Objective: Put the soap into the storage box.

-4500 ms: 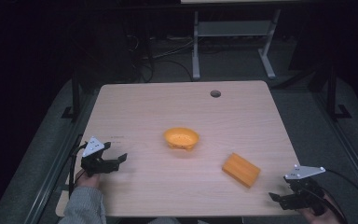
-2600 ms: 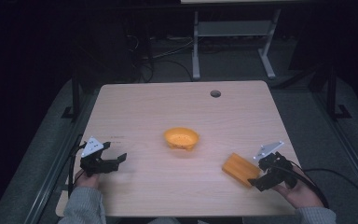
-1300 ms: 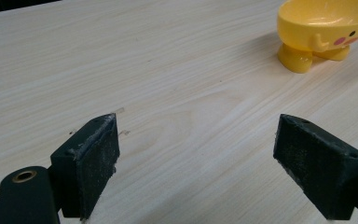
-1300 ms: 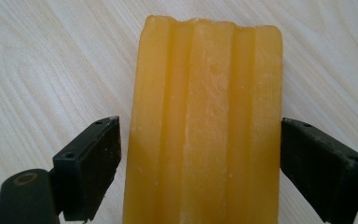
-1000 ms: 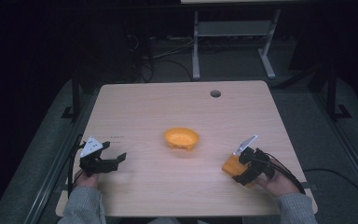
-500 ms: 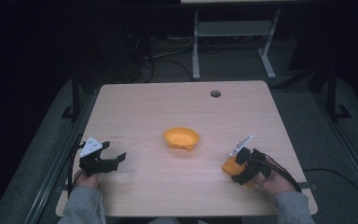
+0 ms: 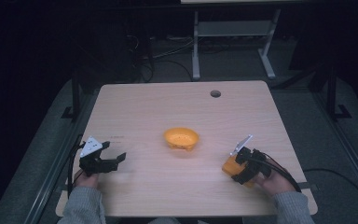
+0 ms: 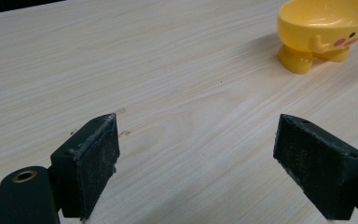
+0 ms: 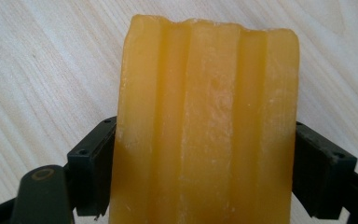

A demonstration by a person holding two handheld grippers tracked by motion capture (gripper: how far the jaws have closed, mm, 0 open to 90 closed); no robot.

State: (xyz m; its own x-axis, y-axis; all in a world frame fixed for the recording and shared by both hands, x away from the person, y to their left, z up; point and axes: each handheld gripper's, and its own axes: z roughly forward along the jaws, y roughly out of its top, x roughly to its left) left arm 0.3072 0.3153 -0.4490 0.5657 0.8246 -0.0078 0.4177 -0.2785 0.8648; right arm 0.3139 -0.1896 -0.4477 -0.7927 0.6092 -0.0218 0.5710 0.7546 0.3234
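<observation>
The orange block (image 9: 205,126) lies on the bench (image 7: 144,107), right of and nearer than the yellow bowl (image 7: 181,138), clamped by the right gripper (image 7: 238,169); left gripper (image 7: 114,159) gapes idle. Grasp step; lifting likely comes next.

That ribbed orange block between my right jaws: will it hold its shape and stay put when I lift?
The orange block looks solid and waxy, so probably stiff, maybe slick. Its flat sides meet the right gripper pads squarely, so slipping seems unlikely. Flat-sided, it shouldn't roll.

Bowl (image 7: 181,138) mid-table (image 7: 144,107) — block (image 7: 230,165) right
</observation>
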